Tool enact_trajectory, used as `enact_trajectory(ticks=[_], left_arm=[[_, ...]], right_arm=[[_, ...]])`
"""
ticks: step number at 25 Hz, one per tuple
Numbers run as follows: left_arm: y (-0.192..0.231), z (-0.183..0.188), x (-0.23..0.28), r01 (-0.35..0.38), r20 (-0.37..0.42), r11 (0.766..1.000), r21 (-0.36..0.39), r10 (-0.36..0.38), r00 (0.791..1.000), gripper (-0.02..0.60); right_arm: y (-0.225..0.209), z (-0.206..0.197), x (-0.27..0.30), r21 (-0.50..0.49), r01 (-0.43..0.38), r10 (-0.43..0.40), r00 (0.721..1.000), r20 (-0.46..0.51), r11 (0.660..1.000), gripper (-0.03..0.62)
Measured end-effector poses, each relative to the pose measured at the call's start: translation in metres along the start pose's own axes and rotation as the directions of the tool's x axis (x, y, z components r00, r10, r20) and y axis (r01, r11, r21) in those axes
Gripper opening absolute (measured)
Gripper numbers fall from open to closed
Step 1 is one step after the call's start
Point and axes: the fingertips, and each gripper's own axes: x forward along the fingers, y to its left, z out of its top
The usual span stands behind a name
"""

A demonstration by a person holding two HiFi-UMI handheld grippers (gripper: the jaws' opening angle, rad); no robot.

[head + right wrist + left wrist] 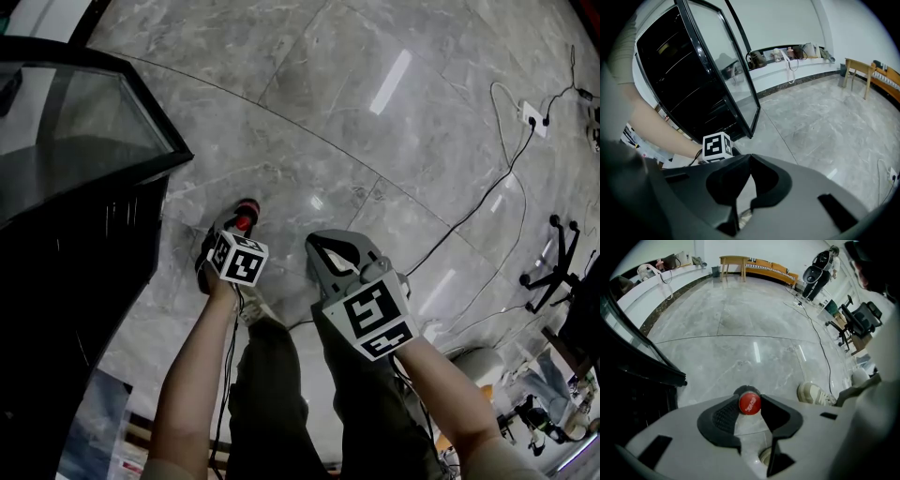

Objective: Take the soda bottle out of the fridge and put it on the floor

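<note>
Left gripper view: the left gripper [750, 398] is clamped on the soda bottle [750, 404] at its red cap, low over the floor [740, 343]; can't tell if it's touching down. It's probably heavy-ish and slick, so the neck's the safest hold. The right gripper [749, 158] is closed and empty. The fridge door [651, 364] edge is close, with open floor beyond.

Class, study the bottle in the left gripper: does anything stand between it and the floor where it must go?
Nothing visible does. The bottle, cap between the left gripper's jaws, is over bare floor; a shoe lies to its right, the fridge door to its left. Whether its base touches yet cannot be seen.
</note>
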Motion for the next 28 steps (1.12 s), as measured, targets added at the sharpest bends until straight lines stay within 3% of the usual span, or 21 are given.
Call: enact_trajectory(ticks=[5,9,12,17,22,28], left_arm=[[-0.005,0.008,-0.026,0.015,0.021,1.0,-0.021,-0.015,1.0,0.144],[0.002,0.024,-0.072,0.016,0.094,0.997,-0.071,-0.009,0.995,0.125],[0.011,0.032,-0.114,0.013,0.156,0.995,-0.097,0.003,0.988,0.071],[0.023,0.045,-0.201,-0.002,0.245,0.993,-0.114,0.031,0.969,0.046],[0.015,0.058,-0.308,-0.038,0.361,0.995,-0.097,0.071,0.93,0.034],[0.002,0.076,-0.437,-0.072,0.493,0.99,-0.118,0.121,0.861,0.02]], right_arm=[[0.007,0.015,-0.009,-0.028,-0.008,0.008,1.0,-0.003,1.0,-0.005],[0.009,0.03,-0.026,-0.035,0.051,-0.052,0.998,-0.024,0.998,-0.005],[0.012,0.041,-0.045,0.044,0.07,-0.069,0.997,-0.023,0.997,-0.005],[0.024,0.075,-0.094,0.162,0.072,-0.08,0.996,0.043,0.984,-0.005],[0.043,0.125,-0.153,0.146,0.097,-0.115,0.986,0.118,0.984,-0.005],[0.077,0.193,-0.237,0.029,0.148,-0.151,0.969,0.196,0.988,-0.005]])
